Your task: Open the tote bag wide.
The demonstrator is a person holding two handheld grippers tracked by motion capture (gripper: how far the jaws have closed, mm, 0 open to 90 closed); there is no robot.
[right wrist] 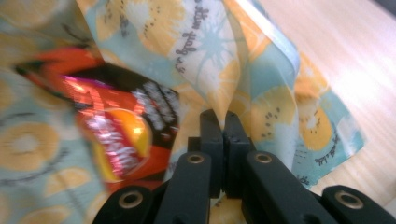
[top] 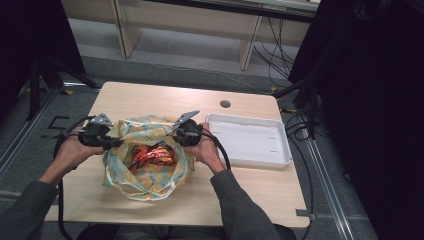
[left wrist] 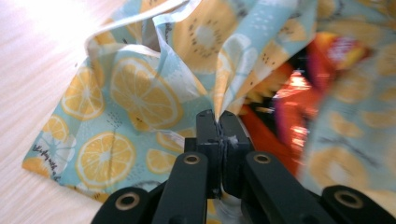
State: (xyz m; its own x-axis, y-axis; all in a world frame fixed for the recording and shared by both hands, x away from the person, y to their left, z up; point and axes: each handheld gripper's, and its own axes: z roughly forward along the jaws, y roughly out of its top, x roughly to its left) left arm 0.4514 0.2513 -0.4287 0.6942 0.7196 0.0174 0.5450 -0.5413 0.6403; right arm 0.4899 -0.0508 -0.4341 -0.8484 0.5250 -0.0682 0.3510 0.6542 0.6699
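1. Nearest us in the high view, two sleeved forearms come in from 6 o'clock, the left hand (top: pixel 70 150) at about 8 o'clock of the table (top: pixel 150 97) and the right hand (top: pixel 207 150) just right of centre.
2. Between the hands sits a cloth bag (top: pixel 127 177), pale blue with a lemon-slice print, its mouth spread wide and facing up.
3. The left gripper (top: pixel 112 142) is at the bag's 9 o'clock rim. In the left gripper view its jaws are pressed together with a fold of the printed cloth (left wrist: pixel 140 98) pinched between the tips (left wrist: pixel 218 122).
4. The right gripper (top: pixel 179 134) is at the bag's 2 o'clock rim. The right gripper view tells the same story: jaws closed tight on a pleat of the cloth (right wrist: pixel 261 107), tips (right wrist: pixel 223 122) meeting on it.
5. Down inside the open bag lies a shiny red and orange snack packet (top: pixel 152 156), showing at 3 o'clock in the left gripper view (left wrist: pixel 299 93) and at 9 o'clock in the right gripper view (right wrist: pixel 121 130); its lettering is too blurred to read.
6. Just beyond the right hand, at the table's 3 o'clock, a white tray (top: pixel 247 157) lies flat, apart from the bag.
7. Farther back, near 1 o'clock, a small dark round hole (top: pixel 225 104) sits in the tabletop.
8. Beyond the table, black cables (top: pixel 280 55) trail on the grey floor by pale wooden furniture legs (top: pixel 247 45).
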